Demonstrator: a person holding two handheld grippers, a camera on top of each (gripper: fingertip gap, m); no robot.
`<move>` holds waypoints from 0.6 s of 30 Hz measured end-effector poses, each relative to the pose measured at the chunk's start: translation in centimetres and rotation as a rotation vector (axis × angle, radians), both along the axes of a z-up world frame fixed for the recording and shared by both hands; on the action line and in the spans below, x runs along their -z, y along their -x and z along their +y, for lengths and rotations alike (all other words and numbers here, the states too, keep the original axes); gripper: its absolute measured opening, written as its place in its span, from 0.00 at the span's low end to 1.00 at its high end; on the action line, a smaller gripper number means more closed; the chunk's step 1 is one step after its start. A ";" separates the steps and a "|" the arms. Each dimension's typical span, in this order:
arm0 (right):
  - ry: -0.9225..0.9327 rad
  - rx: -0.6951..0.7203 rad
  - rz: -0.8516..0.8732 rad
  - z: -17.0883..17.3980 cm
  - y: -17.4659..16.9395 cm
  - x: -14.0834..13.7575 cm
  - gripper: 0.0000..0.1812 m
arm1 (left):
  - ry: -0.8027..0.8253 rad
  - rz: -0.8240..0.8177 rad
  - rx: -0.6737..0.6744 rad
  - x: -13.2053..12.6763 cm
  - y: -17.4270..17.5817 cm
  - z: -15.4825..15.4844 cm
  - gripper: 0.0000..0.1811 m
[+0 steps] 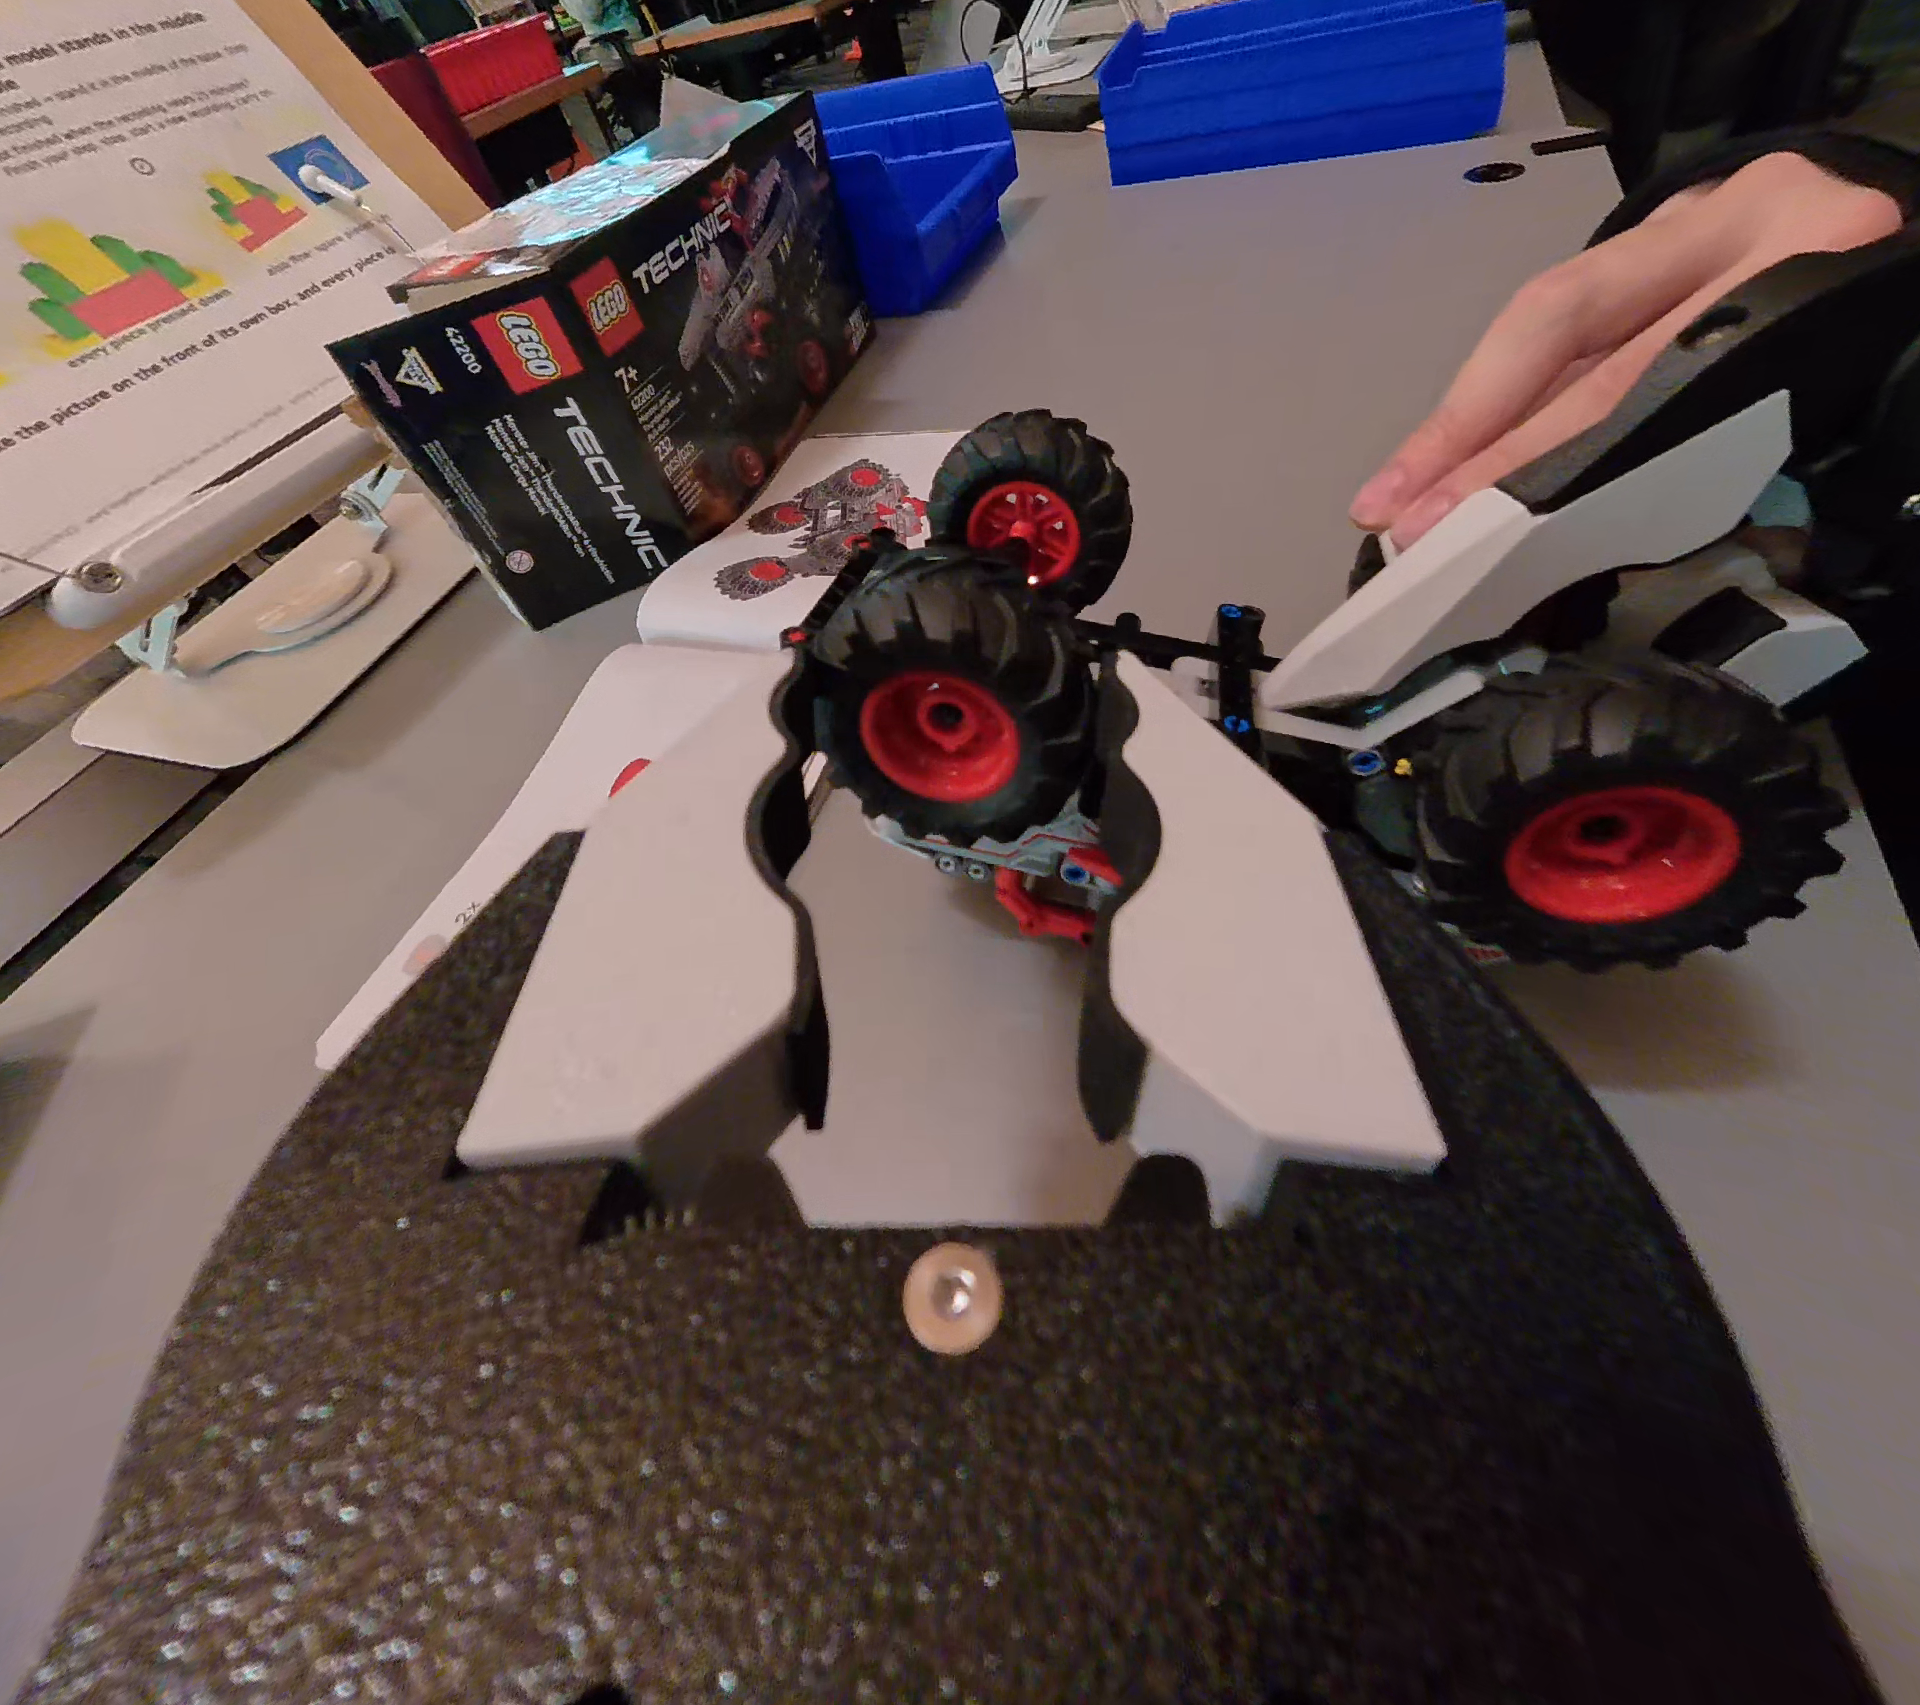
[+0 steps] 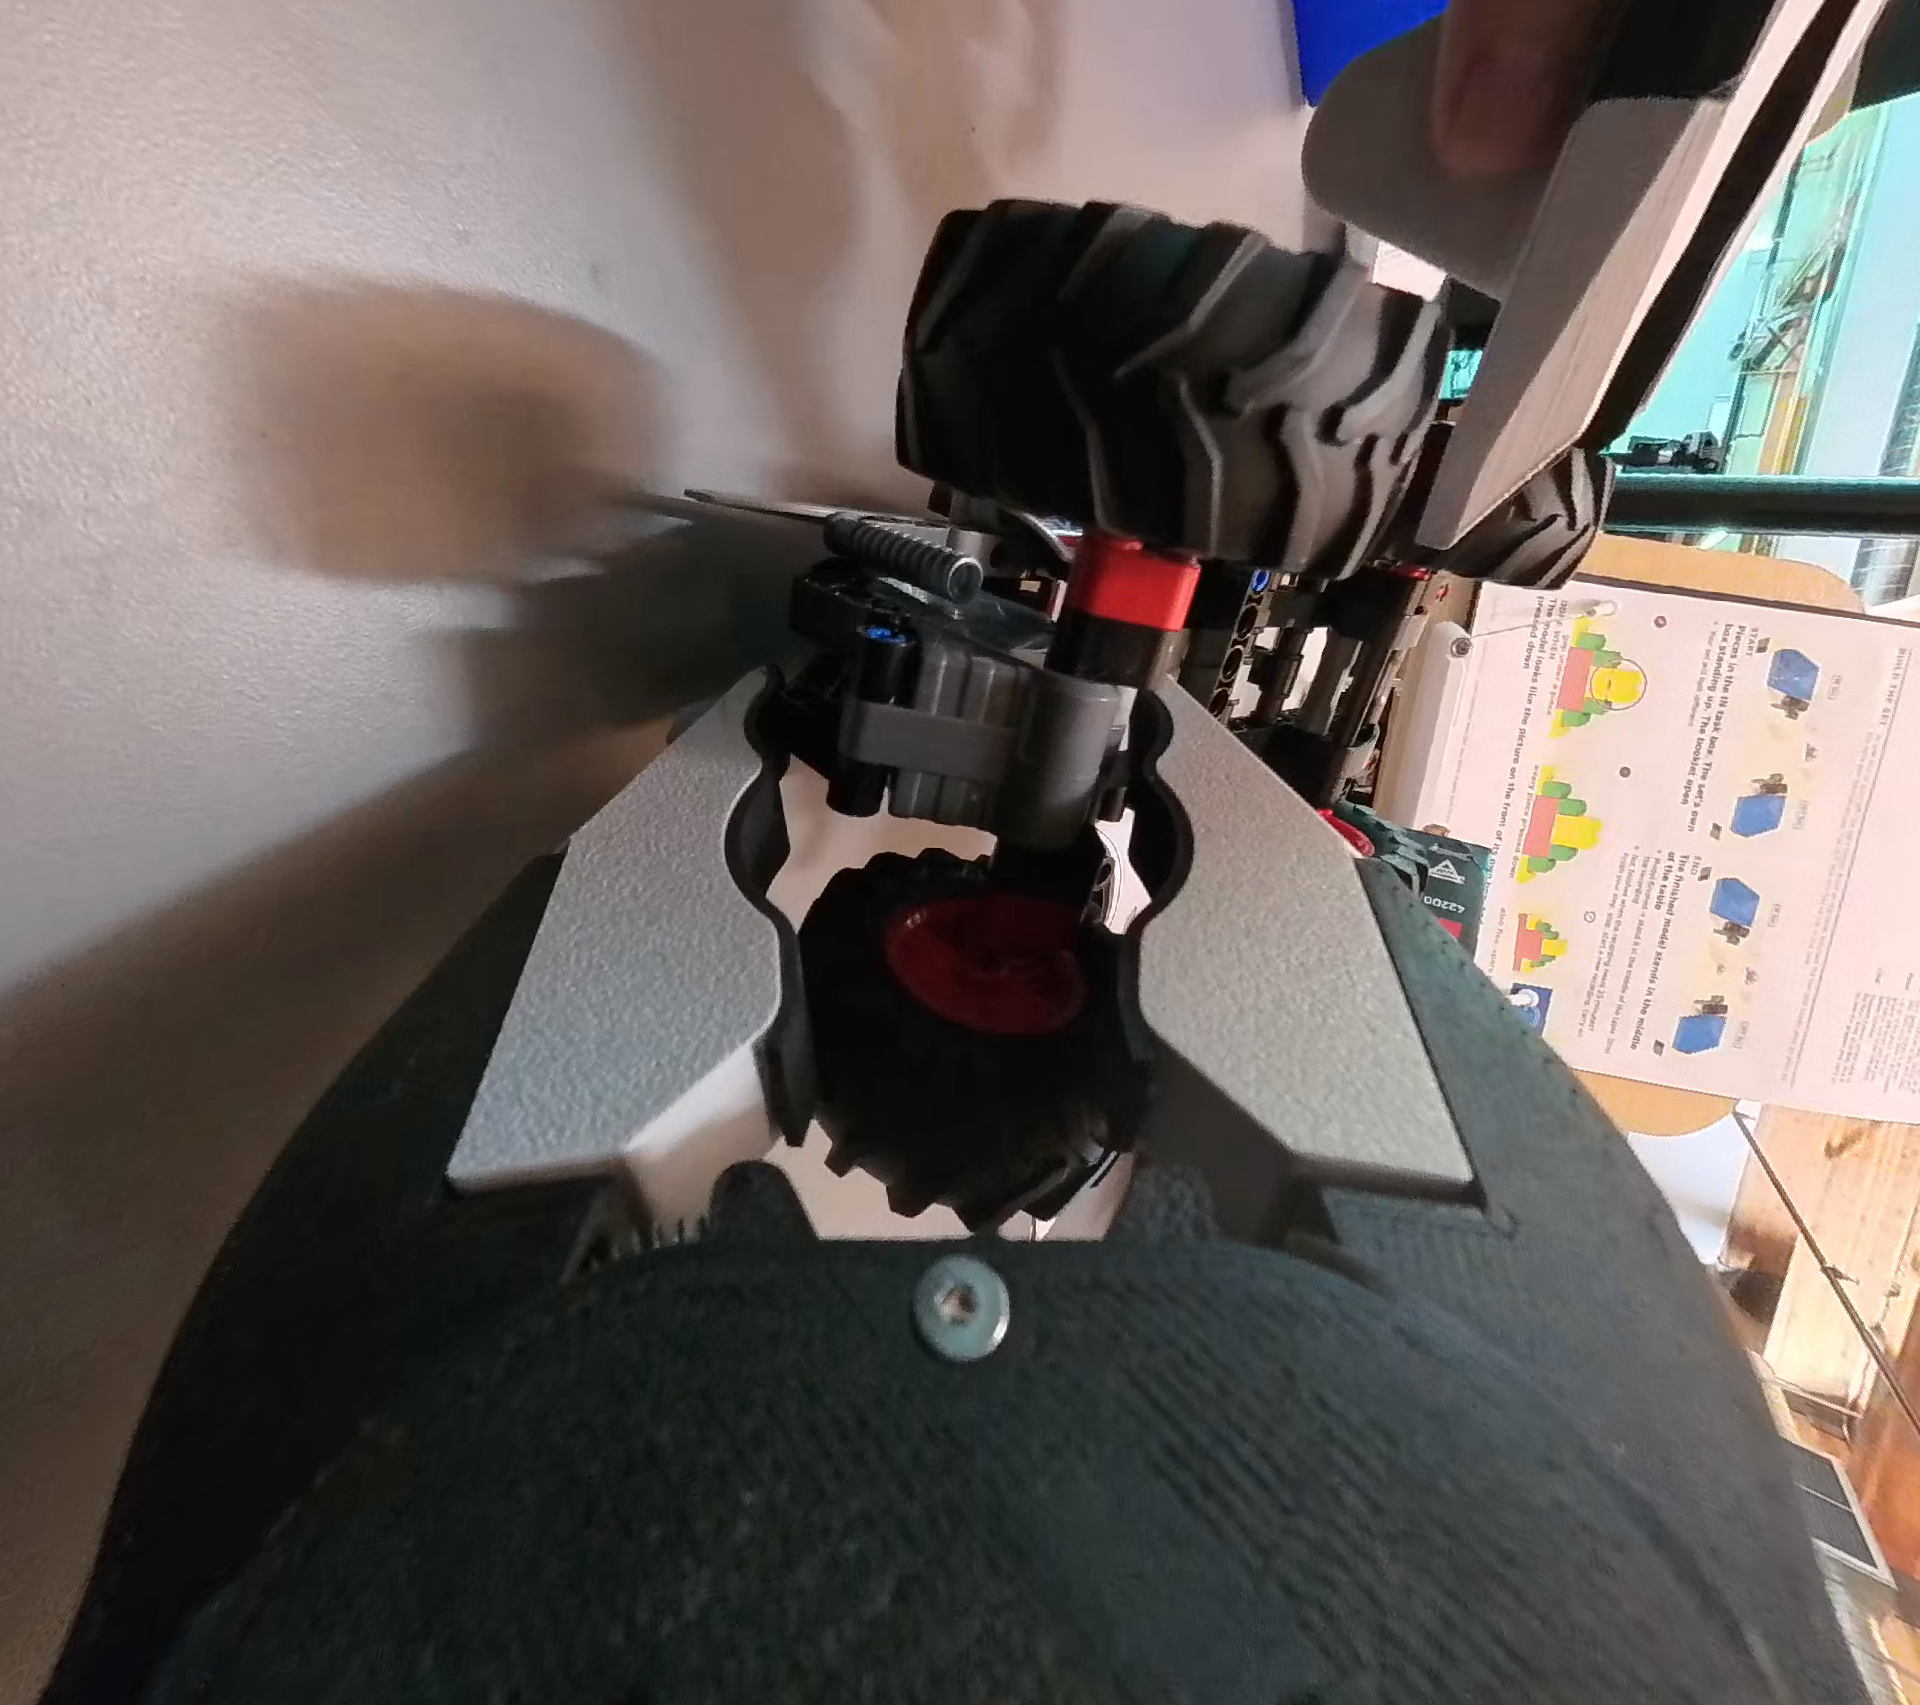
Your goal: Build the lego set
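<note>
- The toy truck (image 1: 1226, 720) lies tipped on the grey table (image 1: 1195, 325), just ahead of the left gripper (image 1: 951, 751), with its red-hubbed wheels turned sideways and upward.
- The left gripper's jaws stand narrowly apart, closed around the nearest wheel (image 1: 951, 736); the black pads touch the tyre on both sides.
- The right gripper (image 2: 961, 782) comes in from the right of the left one and is turned on its side. Its jaws pinch the grey frame (image 2: 977, 746) of the truck at the axle end, with one small wheel (image 2: 971, 1021) sitting between the fingers, closer to the camera.
- The truck's long axis runs left to right across the left gripper's view: two wheels at the left end, one large wheel (image 1: 1621, 824) at the right end, a thin black beam between them.
- Beyond the left gripper's tips and a little left stands the black set box (image 1: 613, 408), with the open booklet (image 1: 800, 543) lying flat between the box and the truck, partly under the wheels.
- Far left of the left gripper is a white instruction board (image 1: 135, 201) on a stand, its foot resting on the table.
- Behind the box sit blue bins (image 1: 1299, 66), well apart from the truck.
- A hand (image 1: 1621, 346) holding the right gripper's body covers the space to the upper right of the truck.
- Open tabletop lies to the lower right of the left gripper and between the truck and the bins; the left side is crowded by box, booklet and stand.
- In the right wrist view a big tyre (image 2: 1174, 388) fills the space just past the fingertips, and the picture is blurred at its left.
</note>
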State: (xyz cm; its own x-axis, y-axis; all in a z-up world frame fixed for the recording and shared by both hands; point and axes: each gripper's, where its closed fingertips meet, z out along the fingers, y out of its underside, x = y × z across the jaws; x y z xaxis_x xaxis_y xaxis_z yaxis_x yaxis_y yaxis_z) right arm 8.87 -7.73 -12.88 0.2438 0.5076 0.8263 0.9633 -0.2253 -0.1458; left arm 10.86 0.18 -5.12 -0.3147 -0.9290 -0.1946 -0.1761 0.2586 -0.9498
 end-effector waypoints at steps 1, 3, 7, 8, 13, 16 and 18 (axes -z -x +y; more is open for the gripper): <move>0.001 -0.001 -0.002 0.0 0.0 0.0 0.36 | 0.001 -0.001 0.001 0.0 0.0 -0.1 0.28; 0.002 -0.002 -0.007 0.0 0.0 0.1 0.36 | 0.002 0.002 0.002 0.1 0.1 -0.3 0.28; 0.003 -0.005 -0.011 0.0 0.0 0.1 0.36 | -0.005 0.001 0.001 0.2 0.2 -0.2 0.28; 0.003 -0.005 -0.012 0.0 0.0 0.1 0.36 | -0.004 0.002 0.000 0.2 0.2 -0.1 0.28; 0.004 -0.004 -0.018 0.1 0.0 0.2 0.36 | -0.017 0.004 -0.003 0.2 0.3 0.6 0.28; 0.004 -0.001 -0.025 0.1 0.0 0.2 0.36 | -0.021 0.005 -0.005 0.2 0.3 1.2 0.28; 0.005 0.003 -0.036 0.1 0.0 0.3 0.36 | -0.027 0.004 -0.005 0.1 0.3 1.6 0.29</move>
